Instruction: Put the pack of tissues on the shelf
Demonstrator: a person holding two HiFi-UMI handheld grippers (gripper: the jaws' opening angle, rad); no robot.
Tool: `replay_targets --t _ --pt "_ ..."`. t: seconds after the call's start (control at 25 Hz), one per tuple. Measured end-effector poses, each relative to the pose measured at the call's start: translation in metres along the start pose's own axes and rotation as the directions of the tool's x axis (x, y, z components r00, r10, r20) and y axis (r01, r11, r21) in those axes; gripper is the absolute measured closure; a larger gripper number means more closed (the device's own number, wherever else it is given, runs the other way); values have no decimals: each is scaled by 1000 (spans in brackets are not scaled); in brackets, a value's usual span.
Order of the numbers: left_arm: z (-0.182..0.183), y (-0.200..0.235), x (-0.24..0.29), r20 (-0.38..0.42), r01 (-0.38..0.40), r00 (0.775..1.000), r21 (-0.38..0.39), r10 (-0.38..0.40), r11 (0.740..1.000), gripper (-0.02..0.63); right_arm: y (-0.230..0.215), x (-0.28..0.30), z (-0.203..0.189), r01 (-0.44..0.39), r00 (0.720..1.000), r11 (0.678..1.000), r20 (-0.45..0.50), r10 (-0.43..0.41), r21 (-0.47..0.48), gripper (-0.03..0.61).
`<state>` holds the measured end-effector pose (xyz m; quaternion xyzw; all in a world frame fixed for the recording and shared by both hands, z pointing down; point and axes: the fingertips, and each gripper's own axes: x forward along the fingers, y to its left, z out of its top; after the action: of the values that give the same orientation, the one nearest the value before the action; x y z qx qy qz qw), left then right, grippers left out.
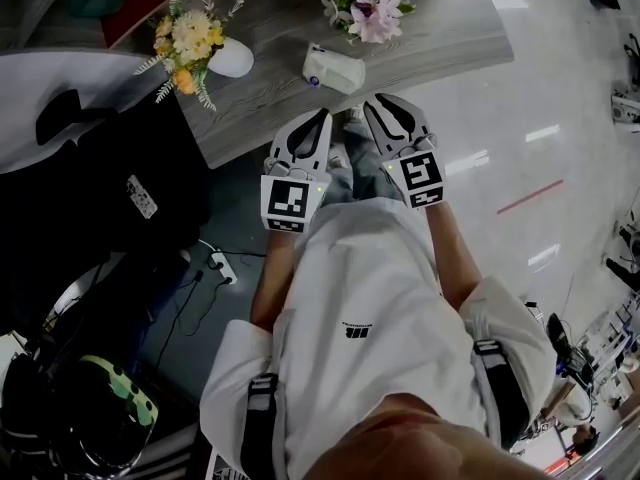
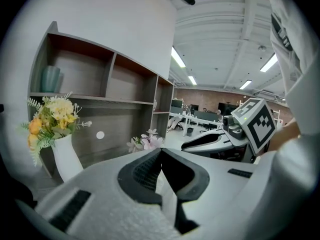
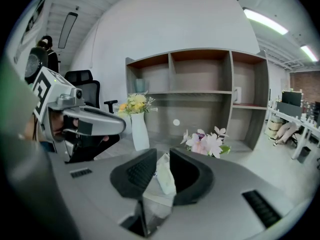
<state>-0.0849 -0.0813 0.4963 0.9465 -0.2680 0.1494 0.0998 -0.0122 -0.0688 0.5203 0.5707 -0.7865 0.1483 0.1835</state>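
Observation:
The pack of tissues (image 1: 333,68) is a pale soft pack lying on the grey desk (image 1: 290,98), between two flower arrangements. Both grippers hover side by side just short of it, over the desk's near edge. My left gripper (image 1: 323,116) has its tips together, with nothing held. My right gripper (image 1: 380,101) is open; in the right gripper view (image 3: 162,153) the pack (image 3: 165,176) shows through the gap, farther off and untouched. The wooden shelf (image 3: 200,91) with open compartments stands behind the desk, and it also shows in the left gripper view (image 2: 100,99).
A white vase of yellow flowers (image 1: 232,58) stands left of the pack and pink flowers (image 1: 372,10) lie behind it. A teal cup (image 2: 50,79) sits in the shelf's upper left compartment. A black office chair (image 1: 100,168) and a power strip (image 1: 220,265) are at the left.

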Motion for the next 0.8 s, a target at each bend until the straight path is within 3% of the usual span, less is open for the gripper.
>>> replay_targets --t 0.8 --pt "-48 -7 41 -95 23 995 -21 -25 1000 586 -21 38 -55 -14 998 998 -67 18 60 481"
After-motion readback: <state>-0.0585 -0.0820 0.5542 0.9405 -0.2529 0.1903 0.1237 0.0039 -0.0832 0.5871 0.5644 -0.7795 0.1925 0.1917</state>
